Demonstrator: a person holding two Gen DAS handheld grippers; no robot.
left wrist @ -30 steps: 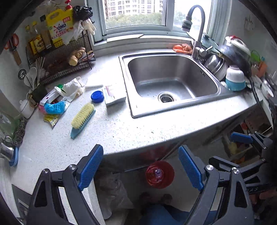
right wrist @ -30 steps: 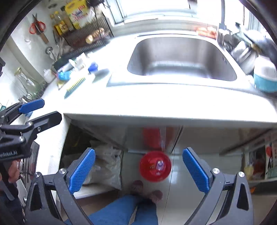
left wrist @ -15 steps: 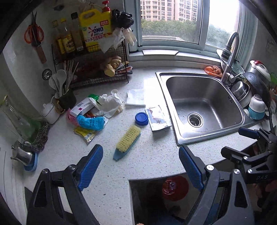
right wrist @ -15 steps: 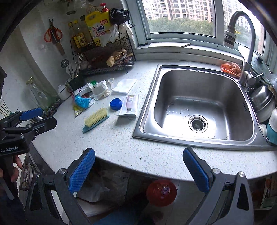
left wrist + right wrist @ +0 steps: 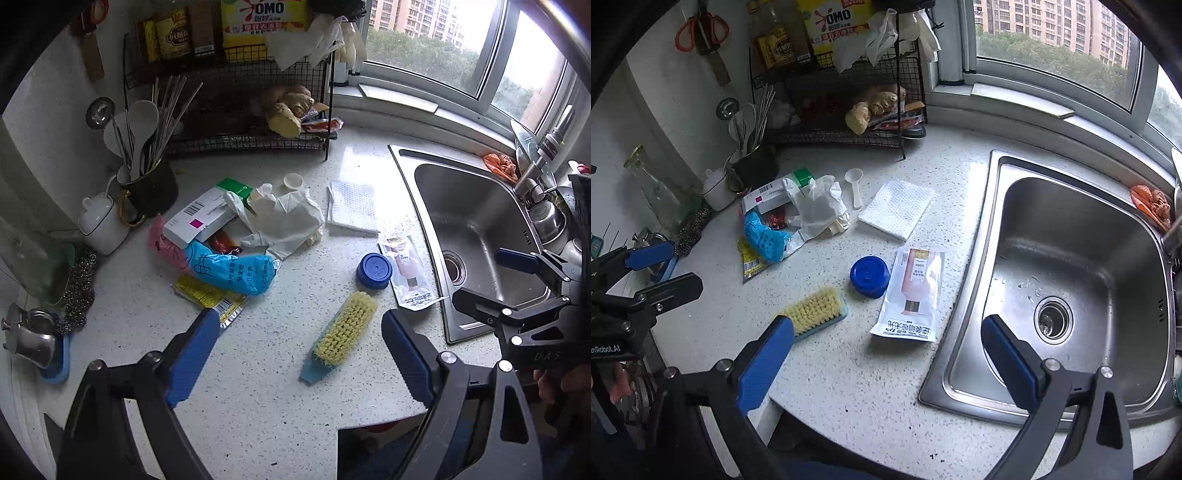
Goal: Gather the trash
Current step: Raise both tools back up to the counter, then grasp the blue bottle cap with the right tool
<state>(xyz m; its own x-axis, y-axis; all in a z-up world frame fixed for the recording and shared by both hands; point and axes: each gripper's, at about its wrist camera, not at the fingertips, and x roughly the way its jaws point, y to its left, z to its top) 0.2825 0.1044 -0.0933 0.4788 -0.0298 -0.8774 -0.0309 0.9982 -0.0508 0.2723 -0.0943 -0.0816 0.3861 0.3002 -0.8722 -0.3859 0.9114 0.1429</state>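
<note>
Beside sink (image 5: 1082,258) on bench (image 5: 266,369): white pouch (image 5: 912,291), blue lid (image 5: 870,276), scrub brush (image 5: 341,330), wrapper pile (image 5: 229,243) farther off. Left gripper (image 5: 299,354) and right gripper (image 5: 886,362) fingers spread wide, empty.

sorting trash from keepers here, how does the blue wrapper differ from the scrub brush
The blue wrapper is soft, crumpled plastic with white print; the scrub brush is rigid, with yellow bristles on a light blue base. The wrapper lies in a pile, touching other packets; the brush lies alone, apart from the blue cap. Both rest on the countertop, untouched by either gripper.
</note>
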